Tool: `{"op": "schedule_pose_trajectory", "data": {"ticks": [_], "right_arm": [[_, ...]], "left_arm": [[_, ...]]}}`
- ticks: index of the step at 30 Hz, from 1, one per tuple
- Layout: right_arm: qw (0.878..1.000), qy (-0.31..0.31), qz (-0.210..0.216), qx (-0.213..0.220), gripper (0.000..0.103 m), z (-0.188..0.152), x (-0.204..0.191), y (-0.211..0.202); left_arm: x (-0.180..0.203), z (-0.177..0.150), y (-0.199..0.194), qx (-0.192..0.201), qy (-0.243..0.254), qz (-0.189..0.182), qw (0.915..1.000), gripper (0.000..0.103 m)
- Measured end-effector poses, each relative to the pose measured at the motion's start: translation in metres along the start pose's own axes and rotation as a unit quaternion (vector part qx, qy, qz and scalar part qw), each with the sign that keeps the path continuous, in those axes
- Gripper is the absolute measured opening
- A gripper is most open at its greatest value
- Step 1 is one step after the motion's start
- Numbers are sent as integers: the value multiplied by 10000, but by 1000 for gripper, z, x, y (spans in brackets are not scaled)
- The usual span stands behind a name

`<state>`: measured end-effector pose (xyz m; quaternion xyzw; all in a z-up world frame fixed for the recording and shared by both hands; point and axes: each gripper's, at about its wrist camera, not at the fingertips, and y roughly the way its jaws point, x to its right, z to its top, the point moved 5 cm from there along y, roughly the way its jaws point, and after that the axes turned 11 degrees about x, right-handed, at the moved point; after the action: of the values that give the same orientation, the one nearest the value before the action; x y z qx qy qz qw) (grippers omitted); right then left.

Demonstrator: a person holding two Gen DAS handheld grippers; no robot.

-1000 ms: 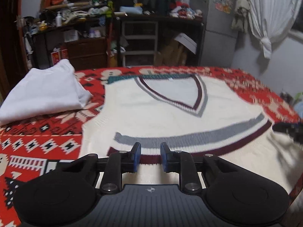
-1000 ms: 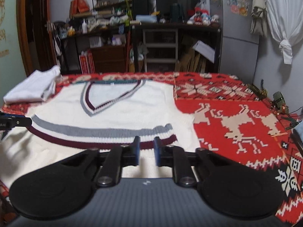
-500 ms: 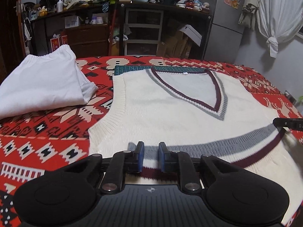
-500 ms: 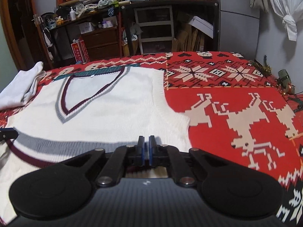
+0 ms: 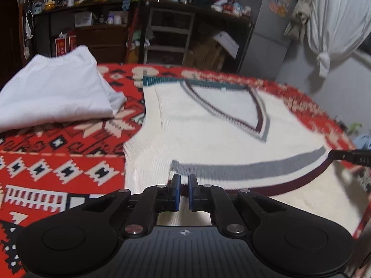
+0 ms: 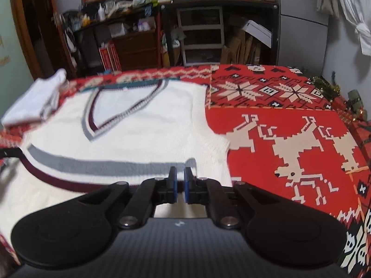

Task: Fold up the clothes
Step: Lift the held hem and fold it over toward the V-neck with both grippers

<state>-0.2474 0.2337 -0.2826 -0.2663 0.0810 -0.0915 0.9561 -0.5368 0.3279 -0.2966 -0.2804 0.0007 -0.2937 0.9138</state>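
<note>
Tongs on my left hand [image 5: 183, 193] have their blue pads nearly together, and a thin ridge of cream knit shows in the slit between them, so I read them as pinched on the folded-up hem of the knit vest [image 5: 208, 125]. The log-like feel of it is that they are closing onto that cloth at this moment. My right tongs [image 6: 180, 186] look much the same: pads all but touching, jaws easing apart a hair, with the hem of the knit vest [image 6: 139, 129] running under and between them; I take it as gripped, though the blur makes the contact hard to see.

The vest lies flat on the red patterned blanket [image 6: 289, 120] that covers the surface, V-neck toward the far edge, its lower part doubled back so the grey and maroon stripes [image 5: 243, 169] cross the middle. It sits left of centre in my right view, with bare reindeer-patterned blanket out toward the right edge.

Near the far left corner, a folded white garment [image 5: 53, 92] rests on the blanket, close beside the vest's shoulder but not touching it.

From my left view, a dark finger of the other tool [image 5: 350, 158] shows at the vest's right side.
</note>
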Motion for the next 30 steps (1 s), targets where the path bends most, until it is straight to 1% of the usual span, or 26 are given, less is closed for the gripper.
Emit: {"op": "schedule_pose_trajectory", "data": {"ticks": [2, 4, 5, 7, 9, 12, 14, 16, 18, 21, 23, 24, 26, 28, 29, 30], "right_arm": [[9999, 86, -59, -47, 5, -4, 1, 6], [9996, 248, -124, -34, 4, -1, 4, 8], [9994, 319, -148, -23, 6, 1, 4, 8], [9996, 251, 0, 97, 6, 6, -9, 2], [9993, -54, 326, 144, 6, 8, -35, -5], [9960, -372, 810, -2, 6, 2, -78, -5], [9934, -511, 1019, -157, 6, -4, -103, 1], [9921, -712, 988, -284, 6, -10, -121, 10], [9931, -724, 884, -277, 6, -11, -129, 21], [9950, -469, 847, -244, 6, -7, -131, 28], [9956, -346, 836, -259, 6, -5, -126, 28], [9957, -290, 836, -262, 9, -3, -124, 28], [9947, -301, 969, -167, 9, -1, -126, 17], [9919, -393, 1194, -155, 9, -2, -134, 8], [9904, -485, 1276, -231, 9, -5, -139, 7], [9889, -598, 1317, -337, 8, -9, -145, 9]], "left_arm": [[0, 2, 4, 33, 80, 68, 9999, 6], [3, 7, 3, 74, 24, 78, 9999, 6], [6, 9, 0, 127, 28, 40, 9999, 6], [20, 13, -5, 208, 202, -161, 9994, 6], [40, 11, -4, 109, 322, -425, 9985, 6], [70, 4, 2, -65, 416, -778, 9961, 7], [87, -2, 10, -169, 548, -839, 9948, 7], [99, -6, 19, -203, 715, -786, 9941, 7], [103, -4, 26, -133, 785, -698, 9944, 8], [99, 3, 34, -162, 546, -638, 9963, 9], [94, 6, 31, -133, 388, -657, 9970, 9], [93, 7, 28, -92, 328, -730, 9968, 8], [95, 5, 20, -30, 298, -964, 9949, 9], [101, -1, 19, -148, 447, -1046, 9934, 9], [104, -5, 19, -208, 522, -1087, 9925, 9], [105, -7, 19, -220, 563, -1089, 9922, 6]]}}
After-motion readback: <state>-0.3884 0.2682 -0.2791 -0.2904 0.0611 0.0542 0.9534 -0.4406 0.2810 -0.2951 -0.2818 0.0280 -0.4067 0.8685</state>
